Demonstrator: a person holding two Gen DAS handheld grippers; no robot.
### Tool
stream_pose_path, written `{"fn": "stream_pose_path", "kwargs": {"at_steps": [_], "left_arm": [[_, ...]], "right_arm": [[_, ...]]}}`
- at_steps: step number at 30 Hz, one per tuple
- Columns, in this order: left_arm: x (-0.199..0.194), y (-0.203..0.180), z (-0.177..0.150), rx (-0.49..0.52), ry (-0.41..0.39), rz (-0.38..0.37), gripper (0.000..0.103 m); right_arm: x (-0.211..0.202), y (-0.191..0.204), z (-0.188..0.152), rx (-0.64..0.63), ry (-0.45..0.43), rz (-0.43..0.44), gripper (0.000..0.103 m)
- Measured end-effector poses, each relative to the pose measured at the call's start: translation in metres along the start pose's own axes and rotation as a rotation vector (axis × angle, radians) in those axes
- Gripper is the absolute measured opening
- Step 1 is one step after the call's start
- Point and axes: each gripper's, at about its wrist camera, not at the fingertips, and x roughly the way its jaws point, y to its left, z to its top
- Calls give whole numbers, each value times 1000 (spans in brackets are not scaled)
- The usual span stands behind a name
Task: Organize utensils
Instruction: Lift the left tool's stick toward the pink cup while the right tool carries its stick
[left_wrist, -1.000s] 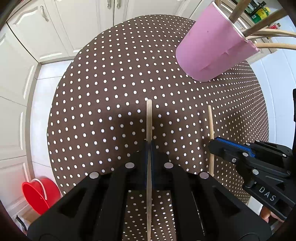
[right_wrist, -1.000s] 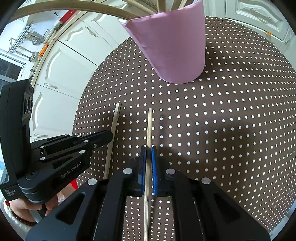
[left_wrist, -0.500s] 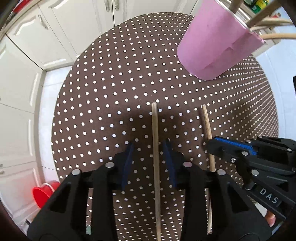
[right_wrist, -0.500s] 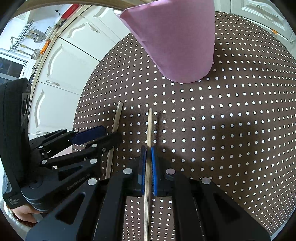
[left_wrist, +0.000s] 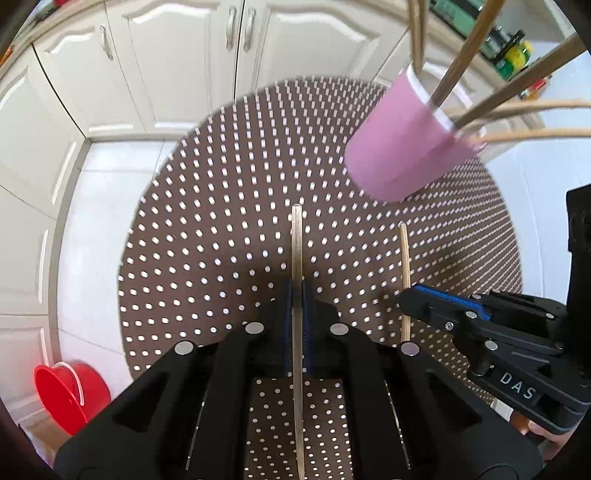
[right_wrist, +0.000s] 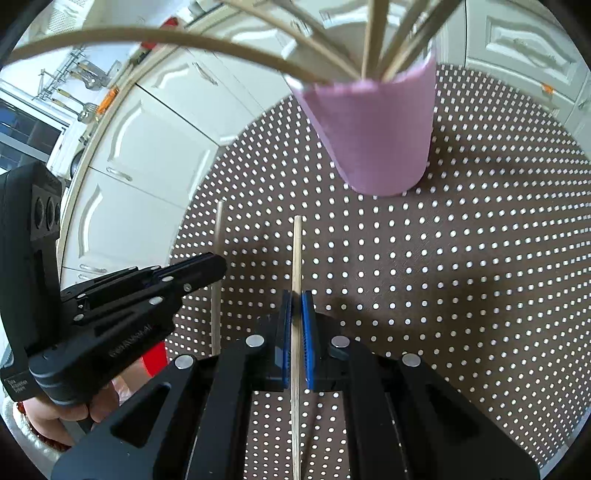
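Note:
My left gripper (left_wrist: 297, 291) has its jaws closing, and the blue pads press on a flat wooden stick (left_wrist: 296, 240) that points forward above the table. To its right, my right gripper (left_wrist: 413, 295) holds a second thin stick (left_wrist: 404, 258). In the right wrist view my right gripper (right_wrist: 295, 299) is shut on that stick (right_wrist: 296, 251), with the left gripper (right_wrist: 214, 266) and its stick (right_wrist: 218, 229) to the left. A pink cup (left_wrist: 399, 155) (right_wrist: 373, 133) holding several wooden utensils stands ahead of both.
A round table with a brown, white-dotted cloth (left_wrist: 221, 221) lies below both grippers. White cabinets (left_wrist: 177, 66) stand behind it. A red bucket (left_wrist: 70, 391) sits on the tiled floor at the left. A hand (right_wrist: 74, 410) grips the left tool.
The left jaws opened around their stick half a second ago and have closed on it again. Both grippers have risen, so the table and cup look farther off.

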Motion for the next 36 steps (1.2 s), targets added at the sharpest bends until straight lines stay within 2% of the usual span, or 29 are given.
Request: {"fn": "stream_pose_path", "kwargs": {"at_steps": [8,14,27,36], "left_arm": [[-66,3,-9,8,-143,-38,6],[-93,-7,-17,31,-217,-56,6],[-145,-33,-33,101,-349,-100,6],[-180,-50,-20,127,-444,-116,6]], "right_arm": [[-53,28,-14,-59,-168,-15,5],[-88,44,-28,-101,-287,-54,5],[-125,51,-42,-124,-418,-90,4],[-166,51,-33,-130,-535,-111,4]]}}
